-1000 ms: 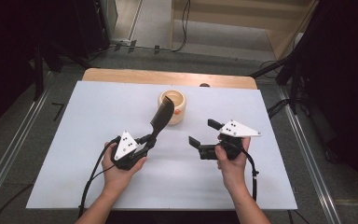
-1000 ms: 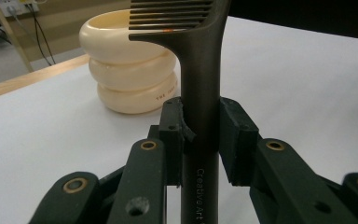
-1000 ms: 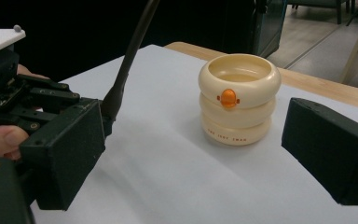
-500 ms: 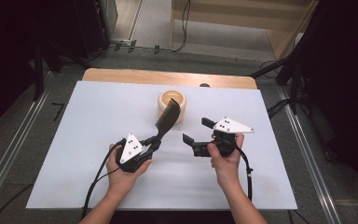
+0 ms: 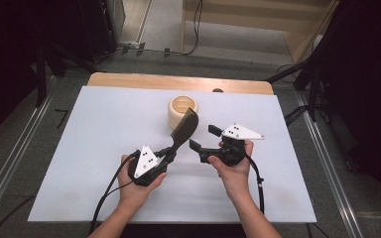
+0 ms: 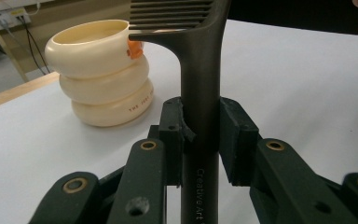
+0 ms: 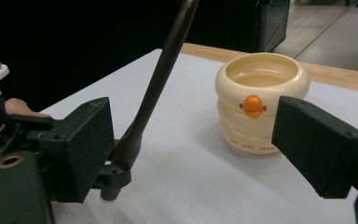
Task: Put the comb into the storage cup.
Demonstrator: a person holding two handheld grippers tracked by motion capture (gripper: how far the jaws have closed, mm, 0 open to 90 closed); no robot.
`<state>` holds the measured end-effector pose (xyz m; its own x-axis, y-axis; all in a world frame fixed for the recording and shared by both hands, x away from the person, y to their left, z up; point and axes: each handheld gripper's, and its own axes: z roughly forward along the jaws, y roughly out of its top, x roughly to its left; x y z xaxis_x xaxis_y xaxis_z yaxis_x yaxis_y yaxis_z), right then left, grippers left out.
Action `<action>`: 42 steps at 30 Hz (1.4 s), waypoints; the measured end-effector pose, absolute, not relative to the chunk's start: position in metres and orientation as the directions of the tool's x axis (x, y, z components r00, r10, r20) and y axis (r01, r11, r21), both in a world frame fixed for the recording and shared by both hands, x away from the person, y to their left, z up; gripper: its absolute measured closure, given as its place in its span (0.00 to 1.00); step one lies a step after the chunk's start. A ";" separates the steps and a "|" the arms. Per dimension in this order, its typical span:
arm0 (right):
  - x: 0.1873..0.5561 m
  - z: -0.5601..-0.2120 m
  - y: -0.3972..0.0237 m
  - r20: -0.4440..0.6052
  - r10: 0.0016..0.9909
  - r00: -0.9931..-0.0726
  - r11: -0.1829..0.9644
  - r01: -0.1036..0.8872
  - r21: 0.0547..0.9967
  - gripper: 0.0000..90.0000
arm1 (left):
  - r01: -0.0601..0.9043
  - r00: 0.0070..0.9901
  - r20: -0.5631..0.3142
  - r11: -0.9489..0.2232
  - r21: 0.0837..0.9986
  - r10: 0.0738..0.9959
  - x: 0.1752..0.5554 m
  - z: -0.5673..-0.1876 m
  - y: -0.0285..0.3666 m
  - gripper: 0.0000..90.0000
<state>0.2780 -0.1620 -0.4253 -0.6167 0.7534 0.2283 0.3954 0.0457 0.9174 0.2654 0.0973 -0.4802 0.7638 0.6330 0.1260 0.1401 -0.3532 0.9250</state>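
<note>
The left gripper is pinching the handle of a dark slotted spatula, whose head is rising beyond the jaws toward the cream ringed cup. The right gripper is sitting just beside the handle, jaws spread but lately narrowing, nothing between them, the cup lying farther ahead.

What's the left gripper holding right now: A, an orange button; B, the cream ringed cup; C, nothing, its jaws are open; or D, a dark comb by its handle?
D: the left gripper has its jaws clamped on the handle of the dark comb, with the cream cup standing apart on the table.
</note>
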 end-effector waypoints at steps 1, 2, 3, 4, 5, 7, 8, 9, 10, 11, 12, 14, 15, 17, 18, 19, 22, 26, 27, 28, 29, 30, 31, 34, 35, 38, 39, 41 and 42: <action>0.279 -0.425 -0.161 0.233 0.753 -0.616 0.041 0.397 0.917 0.13 | 0.141 0.764 0.127 -0.355 0.924 0.633 0.265 -0.480 0.097 0.81; 0.279 -0.425 -0.161 0.237 0.752 -0.615 0.038 0.400 0.916 0.13 | 0.139 0.763 0.129 -0.356 0.924 0.634 0.265 -0.481 0.096 0.81; 0.280 -0.426 -0.159 0.242 0.755 -0.610 0.035 0.406 0.913 0.15 | 0.138 0.763 0.133 -0.361 0.922 0.632 0.264 -0.481 0.095 0.81; 0.280 -0.426 -0.159 0.242 0.755 -0.610 0.035 0.406 0.913 0.15 | 0.134 0.762 0.138 -0.363 0.922 0.633 0.264 -0.481 0.094 0.81; 0.280 -0.426 -0.159 0.248 0.754 -0.609 0.031 0.410 0.912 0.16 | 0.133 0.763 0.139 -0.364 0.922 0.631 0.263 -0.482 0.094 0.81; 0.281 -0.426 -0.157 0.252 0.762 -0.597 0.023 0.413 0.910 0.19 | 0.130 0.763 0.145 -0.370 0.920 0.630 0.262 -0.482 0.092 0.81; 0.281 -0.426 -0.156 0.257 0.761 -0.595 0.018 0.417 0.909 0.22 | 0.129 0.764 0.144 -0.368 0.921 0.629 0.262 -0.482 0.091 0.81; 0.281 -0.427 -0.153 0.259 0.771 -0.582 0.012 0.420 0.907 0.26 | 0.126 0.764 0.147 -0.370 0.921 0.628 0.262 -0.482 0.091 0.81; 0.281 -0.427 -0.153 0.259 0.771 -0.582 0.012 0.420 0.907 0.26 | 0.123 0.765 0.154 -0.377 0.918 0.626 0.261 -0.482 0.090 0.81; 0.281 -0.426 -0.152 0.254 0.774 -0.581 0.014 0.416 0.909 0.27 | 0.122 0.764 0.155 -0.375 0.919 0.627 0.261 -0.483 0.089 0.81; 0.280 -0.426 -0.150 0.245 0.774 -0.584 0.021 0.410 0.912 0.30 | 0.121 0.765 0.154 -0.375 0.919 0.625 0.261 -0.483 0.089 0.81; 0.278 -0.426 -0.147 0.234 0.774 -0.588 0.026 0.399 0.917 0.35 | 0.119 0.765 0.157 -0.377 0.919 0.624 0.260 -0.483 0.088 0.81; 0.278 -0.426 -0.147 0.236 0.769 -0.594 0.026 0.398 0.917 0.39 | 0.121 0.765 0.157 -0.379 0.918 0.624 0.260 -0.484 0.088 0.81; 0.278 -0.426 -0.146 0.260 0.757 -0.600 0.013 0.412 0.911 0.44 | 0.117 0.765 0.160 -0.379 0.918 0.624 0.260 -0.484 0.087 0.81; 0.279 -0.426 -0.145 0.267 0.756 -0.598 0.009 0.418 0.908 0.46 | 0.114 0.764 0.166 -0.384 0.916 0.624 0.259 -0.484 0.087 0.81; 0.279 -0.427 -0.146 0.291 0.749 -0.595 -0.005 0.433 0.901 0.52 | 0.111 0.762 0.171 -0.386 0.916 0.624 0.259 -0.484 0.086 0.81; 0.281 -0.428 -0.146 0.315 0.743 -0.590 -0.019 0.453 0.891 0.56 | 0.106 0.760 0.180 -0.392 0.914 0.625 0.258 -0.485 0.085 0.81; 0.282 -0.430 -0.145 0.326 0.741 -0.588 -0.020 0.465 0.885 0.61 | 0.102 0.761 0.186 -0.397 0.912 0.622 0.257 -0.485 0.083 0.81; 0.282 -0.430 -0.145 0.328 0.742 -0.585 -0.020 0.470 0.883 0.65 | 0.101 0.761 0.186 -0.398 0.912 0.622 0.257 -0.485 0.083 0.81; 0.282 -0.430 -0.145 0.328 0.742 -0.585 -0.020 0.470 0.883 0.65 | 0.100 0.760 0.188 -0.399 0.912 0.622 0.257 -0.485 0.082 0.81; 0.282 -0.430 -0.145 0.332 0.743 -0.582 -0.024 0.472 0.881 0.66 | 0.098 0.761 0.190 -0.400 0.911 0.621 0.257 -0.485 0.082 0.81; 0.282 -0.429 -0.145 0.354 0.739 -0.574 -0.038 0.488 0.872 0.69 | 0.097 0.760 0.194 -0.403 0.910 0.621 0.256 -0.485 0.081 0.81; 0.282 -0.429 -0.145 0.354 0.739 -0.574 -0.038 0.488 0.872 0.69 | 0.097 0.760 0.194 -0.403 0.910 0.621 0.256 -0.485 0.081 0.81; 0.282 -0.430 -0.145 0.377 0.732 -0.567 -0.053 0.504 0.862 0.72 | 0.090 0.760 0.200 -0.405 0.910 0.619 0.255 -0.486 0.080 0.81; 0.283 -0.430 -0.145 0.383 0.731 -0.564 -0.056 0.510 0.858 0.72 | 0.089 0.760 0.203 -0.408 0.908 0.618 0.254 -0.486 0.079 0.81; 0.284 -0.431 -0.144 0.394 0.728 -0.562 -0.056 0.523 0.850 0.74 | 0.085 0.761 0.207 -0.411 0.908 0.615 0.253 -0.486 0.078 0.81; 0.283 -0.432 -0.143 0.402 0.725 -0.559 -0.059 0.531 0.846 0.76 | 0.085 0.763 0.205 -0.411 0.908 0.613 0.253 -0.486 0.077 0.81; 0.284 -0.432 -0.143 0.406 0.723 -0.559 -0.061 0.534 0.843 0.78 | 0.082 0.763 0.211 -0.416 0.906 0.611 0.253 -0.486 0.077 0.81; 0.283 -0.432 -0.143 0.415 0.718 -0.559 -0.066 0.539 0.840 0.79 | 0.082 0.764 0.210 -0.415 0.906 0.610 0.253 -0.486 0.076 0.81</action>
<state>0.2834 -0.1425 -0.4319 -0.5592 0.7177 0.4150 0.5390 -0.0656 0.8397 0.2529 0.0763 -0.4864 0.7637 0.6103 0.2102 0.0822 -0.4149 0.9061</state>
